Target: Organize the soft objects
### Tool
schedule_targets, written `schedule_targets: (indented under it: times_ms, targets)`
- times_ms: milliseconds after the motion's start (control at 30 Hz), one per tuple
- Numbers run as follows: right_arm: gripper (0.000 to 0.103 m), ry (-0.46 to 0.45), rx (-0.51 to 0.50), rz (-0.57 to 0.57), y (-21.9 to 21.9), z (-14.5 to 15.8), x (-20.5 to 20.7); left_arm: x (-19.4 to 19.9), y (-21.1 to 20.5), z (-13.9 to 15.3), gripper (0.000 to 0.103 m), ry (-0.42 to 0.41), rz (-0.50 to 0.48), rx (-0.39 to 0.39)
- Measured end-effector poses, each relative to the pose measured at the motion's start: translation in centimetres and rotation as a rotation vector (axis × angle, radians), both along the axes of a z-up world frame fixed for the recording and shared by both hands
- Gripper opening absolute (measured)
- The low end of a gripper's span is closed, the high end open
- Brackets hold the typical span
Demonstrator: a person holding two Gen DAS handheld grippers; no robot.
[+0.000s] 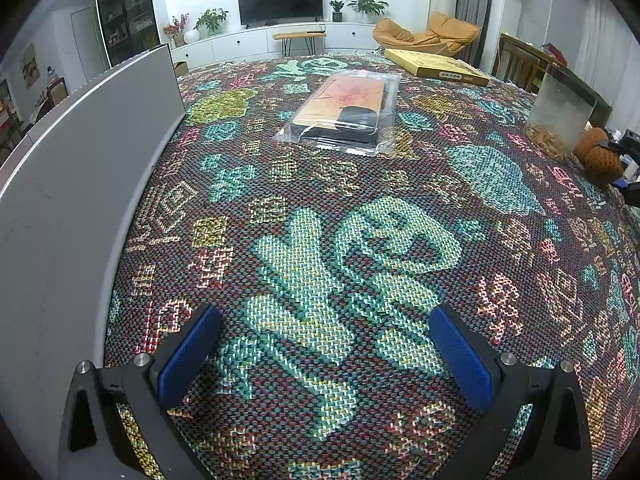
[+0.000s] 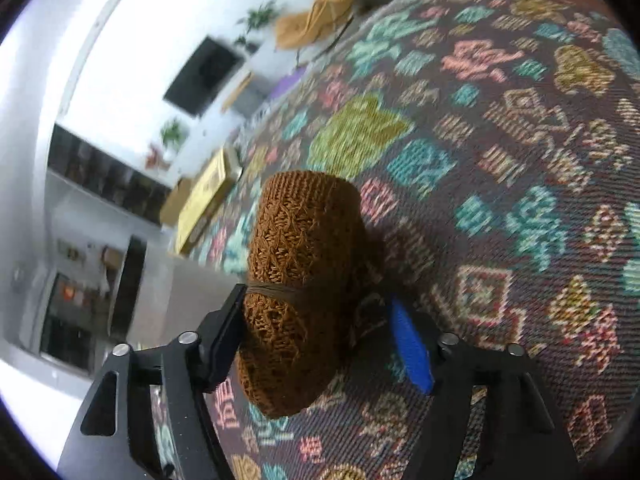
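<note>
Fingers of the left gripper (image 1: 325, 344) are being held wide apart above the woven patterned cloth (image 1: 320, 240) covering the bench, with nothing between the blue pads (image 1: 188, 354); this gripper is probably being kept waiting while the other works. To its left, a grey upright panel (image 1: 80, 184) is standing along the bench edge. Further back, a plastic-wrapped flat package (image 1: 344, 114) is lying at the middle, a yellow flat box (image 1: 436, 67) beyond it, and a clear container (image 1: 562, 114) at the right, likely meant as the bin for the soft items. Just beside that container, the brown knitted roll (image 1: 600, 152) is being seen with the right gripper (image 1: 624, 168) around it.

In the right wrist view, the right gripper (image 2: 320, 334) is being shown with its fingers parted: the brown knitted roll (image 2: 298, 280), bound by a thread at its waist, is lying between them, touching the black finger on one side, while the blue pad (image 2: 410, 352) is standing clear. The roll appears to be resting on the cloth (image 2: 500, 160), not gripped.
</note>
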State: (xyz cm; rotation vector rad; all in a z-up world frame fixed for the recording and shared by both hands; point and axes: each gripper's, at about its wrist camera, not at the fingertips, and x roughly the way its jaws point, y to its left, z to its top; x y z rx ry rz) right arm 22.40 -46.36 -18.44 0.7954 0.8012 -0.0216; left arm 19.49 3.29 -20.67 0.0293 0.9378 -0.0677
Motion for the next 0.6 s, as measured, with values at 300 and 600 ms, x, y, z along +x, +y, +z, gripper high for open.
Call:
schedule_targets:
  times_ms: [300, 600]
  targets:
    - [0.082, 0.037, -0.171, -0.153, 0.0, 3.7, -5.8, -0.1, 0.0, 0.0, 0.103, 0.000, 0.000, 0.000]
    - [0.083, 0.272, -0.668, -0.107, 8.8, -0.8, -10.9, -0.1, 0.0, 0.0, 0.103, 0.000, 0.000, 0.000]
